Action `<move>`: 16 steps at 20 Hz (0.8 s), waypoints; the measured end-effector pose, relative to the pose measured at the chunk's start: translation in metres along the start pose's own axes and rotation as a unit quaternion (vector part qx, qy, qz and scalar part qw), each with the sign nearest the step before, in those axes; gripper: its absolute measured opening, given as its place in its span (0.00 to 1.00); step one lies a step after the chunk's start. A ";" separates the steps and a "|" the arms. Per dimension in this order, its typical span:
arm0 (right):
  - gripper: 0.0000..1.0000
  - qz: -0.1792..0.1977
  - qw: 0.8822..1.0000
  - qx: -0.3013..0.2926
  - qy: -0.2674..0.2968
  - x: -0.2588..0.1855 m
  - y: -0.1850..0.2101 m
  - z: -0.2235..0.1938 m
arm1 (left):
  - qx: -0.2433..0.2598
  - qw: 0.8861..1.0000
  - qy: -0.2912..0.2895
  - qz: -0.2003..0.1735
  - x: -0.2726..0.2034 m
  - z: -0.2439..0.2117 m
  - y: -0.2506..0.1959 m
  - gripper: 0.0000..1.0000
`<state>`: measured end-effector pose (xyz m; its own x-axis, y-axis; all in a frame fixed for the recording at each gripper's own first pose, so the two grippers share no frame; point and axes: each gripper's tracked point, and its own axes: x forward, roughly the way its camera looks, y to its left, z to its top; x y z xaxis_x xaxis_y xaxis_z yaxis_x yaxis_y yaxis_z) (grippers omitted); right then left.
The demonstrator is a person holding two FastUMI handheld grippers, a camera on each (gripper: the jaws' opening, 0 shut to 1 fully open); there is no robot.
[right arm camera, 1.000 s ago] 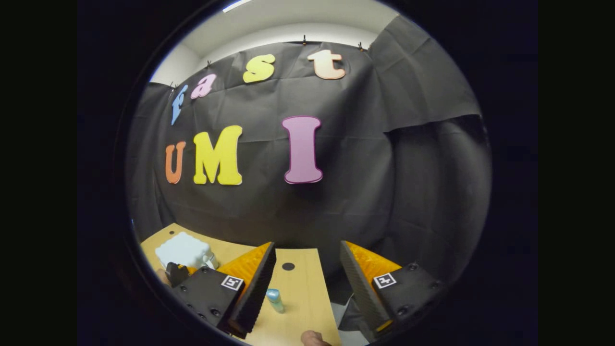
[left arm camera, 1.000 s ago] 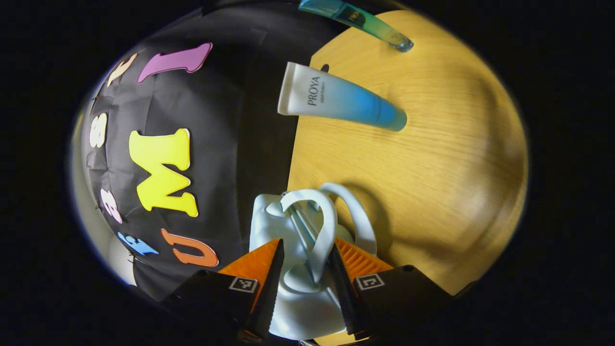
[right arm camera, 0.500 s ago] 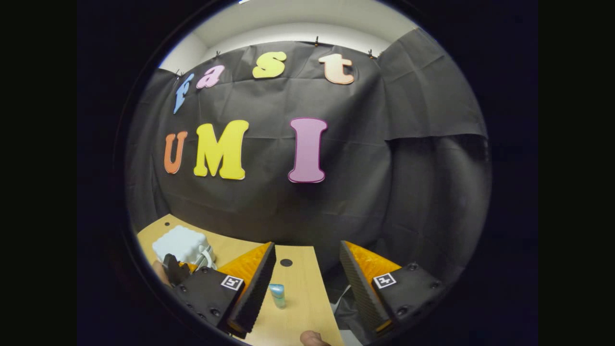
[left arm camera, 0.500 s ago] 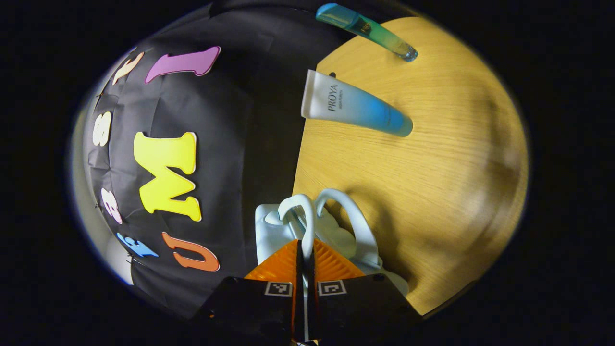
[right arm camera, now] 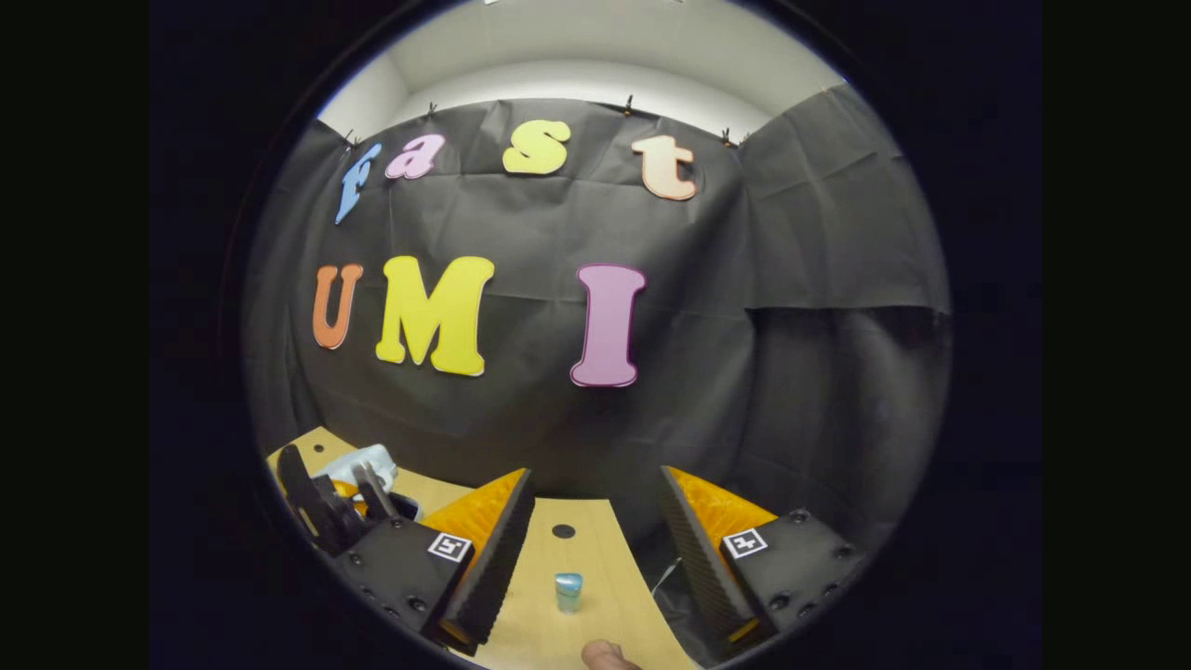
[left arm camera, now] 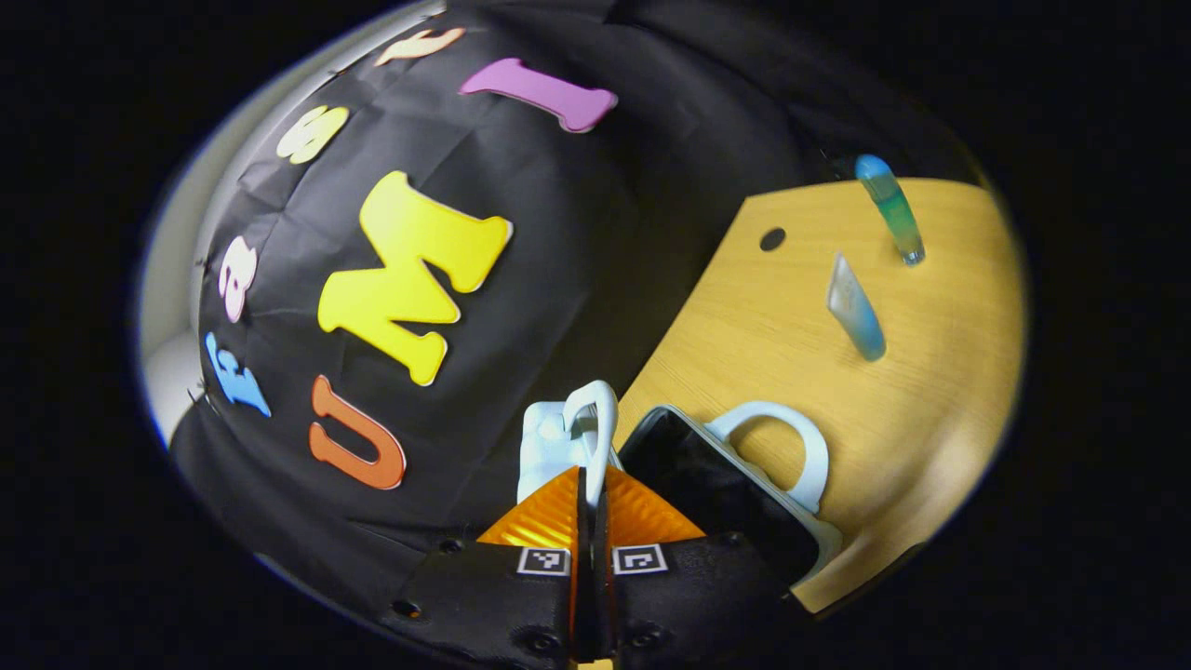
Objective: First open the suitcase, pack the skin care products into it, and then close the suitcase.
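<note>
In the left gripper view, a white handle [left arm camera: 595, 419] of the suitcase [left arm camera: 735, 484] is being pinched between the closed fingers of the left gripper [left arm camera: 591, 521], with the case's upper half being held raised and its dark inside being shown just beside, on the near part of the table [left arm camera: 930, 419]. Farther off on the table, 2 tubes [left arm camera: 856, 307] [left arm camera: 891, 207] are being seen lying well apart from the case. In the right gripper view, the right gripper [right arm camera: 595, 540] is being held wide open and empty above the table, with 1 tube [right arm camera: 568, 592] being framed between its fingers, and the suitcase far off.
</note>
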<state>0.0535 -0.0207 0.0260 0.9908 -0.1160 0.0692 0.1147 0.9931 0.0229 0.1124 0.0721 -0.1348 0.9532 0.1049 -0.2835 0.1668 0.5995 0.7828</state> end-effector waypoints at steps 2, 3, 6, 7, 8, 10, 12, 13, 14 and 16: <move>0.79 -0.001 1.000 -0.004 -0.008 -0.003 0.016 0.008 | -0.022 1.000 -0.012 0.008 -0.006 -0.009 0.032 0.03; 0.79 -0.001 1.000 -0.006 -0.009 -0.005 0.024 0.009 | -0.037 0.999 -0.010 0.009 -0.007 -0.017 0.048 0.02; 0.79 0.006 1.000 -0.013 -0.006 -0.011 0.054 0.013 | -0.101 0.995 -0.010 0.019 -0.009 -0.045 0.095 0.03; 0.79 0.010 1.000 -0.017 -0.007 -0.012 0.064 0.014 | -0.124 0.992 -0.007 0.023 -0.009 -0.056 0.109 0.02; 0.79 0.014 1.000 -0.021 -0.006 -0.014 0.074 0.014 | -0.143 0.989 -0.005 0.026 -0.007 -0.070 0.122 0.03; 0.79 0.022 1.000 -0.022 -0.006 -0.018 0.093 0.017 | -0.168 0.985 0.002 0.035 -0.008 -0.099 0.143 0.02; 0.80 0.030 1.000 -0.007 -0.007 -0.023 0.111 0.022 | -0.189 0.981 0.011 0.042 -0.006 -0.130 0.162 0.02; 0.80 0.031 1.000 -0.002 -0.005 -0.024 0.118 0.022 | -0.204 0.978 0.015 0.041 -0.003 -0.147 0.169 0.02; 0.79 0.032 0.999 -0.001 -0.002 -0.025 0.125 0.023 | -0.221 0.974 0.019 0.042 0.002 -0.164 0.178 0.02; 0.80 0.031 0.999 -0.006 0.004 -0.029 0.135 0.022 | -0.243 0.969 0.033 0.040 0.009 -0.200 0.186 0.03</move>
<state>0.0390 0.1160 0.0486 0.9966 -0.0543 0.0614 0.0539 0.9985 0.0076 0.1012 0.3435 -0.1025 0.9373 0.2075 -0.2802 -0.0606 0.8884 0.4551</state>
